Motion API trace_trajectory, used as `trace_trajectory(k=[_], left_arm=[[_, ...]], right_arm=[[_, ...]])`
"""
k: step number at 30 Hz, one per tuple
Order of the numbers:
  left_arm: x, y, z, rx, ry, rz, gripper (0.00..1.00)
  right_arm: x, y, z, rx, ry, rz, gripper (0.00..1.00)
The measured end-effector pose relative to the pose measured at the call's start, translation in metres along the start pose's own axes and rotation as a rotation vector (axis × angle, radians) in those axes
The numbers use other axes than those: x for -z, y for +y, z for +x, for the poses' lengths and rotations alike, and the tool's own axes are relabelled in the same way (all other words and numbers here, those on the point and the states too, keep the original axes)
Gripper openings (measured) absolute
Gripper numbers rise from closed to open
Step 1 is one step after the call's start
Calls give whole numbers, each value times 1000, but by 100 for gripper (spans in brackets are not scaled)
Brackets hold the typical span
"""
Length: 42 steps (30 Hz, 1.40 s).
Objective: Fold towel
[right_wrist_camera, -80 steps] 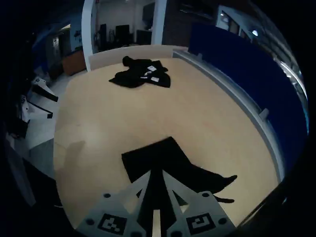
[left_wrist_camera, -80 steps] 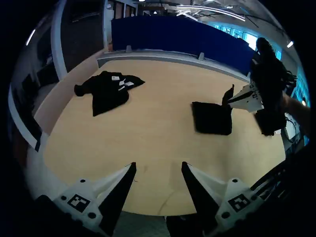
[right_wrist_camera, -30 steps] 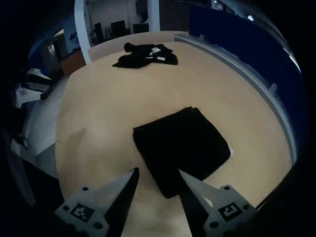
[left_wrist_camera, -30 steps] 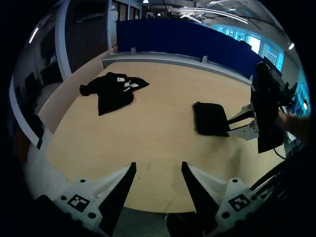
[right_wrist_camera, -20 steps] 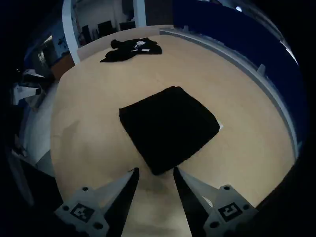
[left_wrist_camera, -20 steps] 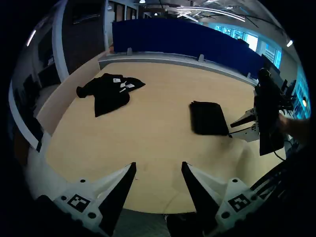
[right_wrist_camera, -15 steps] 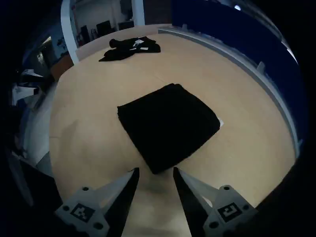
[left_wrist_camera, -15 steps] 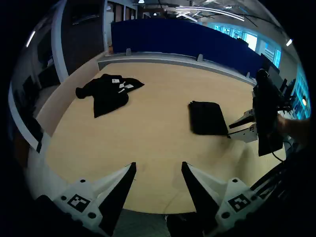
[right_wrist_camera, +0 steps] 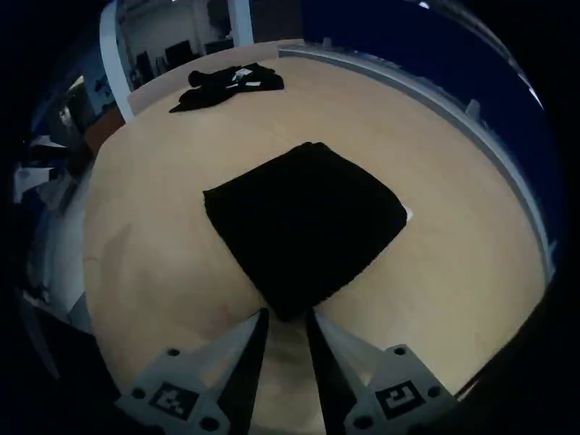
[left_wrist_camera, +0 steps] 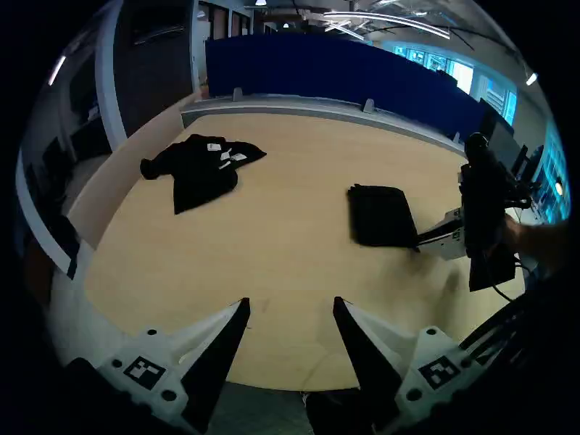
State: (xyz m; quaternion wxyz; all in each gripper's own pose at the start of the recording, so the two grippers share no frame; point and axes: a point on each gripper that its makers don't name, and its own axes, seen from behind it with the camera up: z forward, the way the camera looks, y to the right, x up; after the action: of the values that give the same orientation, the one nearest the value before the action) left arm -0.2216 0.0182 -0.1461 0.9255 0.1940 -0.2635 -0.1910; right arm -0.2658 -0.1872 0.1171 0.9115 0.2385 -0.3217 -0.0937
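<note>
Crumpled dark clothing (left_wrist_camera: 197, 167) lay far left on the bench (left_wrist_camera: 290, 239), undisturbed. The left gripper (left_wrist_camera: 290, 301) hung wide open and empty at the near edge. Right of centre, the towel (right_wrist_camera: 304, 217) lay folded square. The right gripper (right_wrist_camera: 286, 313) had advanced and narrowed around its near corner; a firm pinch could not be confirmed. Judged: a further fold was beginning.

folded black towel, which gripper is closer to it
Right. The right gripper has its fingertips at the near corner of the folded black towel; the left gripper is well back, over the near edge of the table.
</note>
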Motion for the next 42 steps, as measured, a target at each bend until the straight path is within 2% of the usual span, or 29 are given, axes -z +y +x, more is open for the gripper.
trace_trajectory(k=[9, 13, 20, 25, 35, 42], left_arm=[[1, 1, -1, -4, -1, 0, 84], [1, 1, 1, -7, 0, -2, 85], [1, 3, 7, -15, 10, -10, 84], [0, 6, 15, -19, 23, -19, 84], [-4, 18, 35, -33, 68, -47, 84], [-5, 25, 45, -44, 89, -61, 84]], right_arm=[[-3, 7, 1, 2, 1, -29, 9], [-2, 8, 3, 0, 6, -27, 4], [9, 8, 17, 21, 42, -30, 3], [30, 11, 51, 48, 100, -39, 3], [91, 20, 140, 120, 222, -64, 3], [122, 22, 167, 169, 265, -85, 3]])
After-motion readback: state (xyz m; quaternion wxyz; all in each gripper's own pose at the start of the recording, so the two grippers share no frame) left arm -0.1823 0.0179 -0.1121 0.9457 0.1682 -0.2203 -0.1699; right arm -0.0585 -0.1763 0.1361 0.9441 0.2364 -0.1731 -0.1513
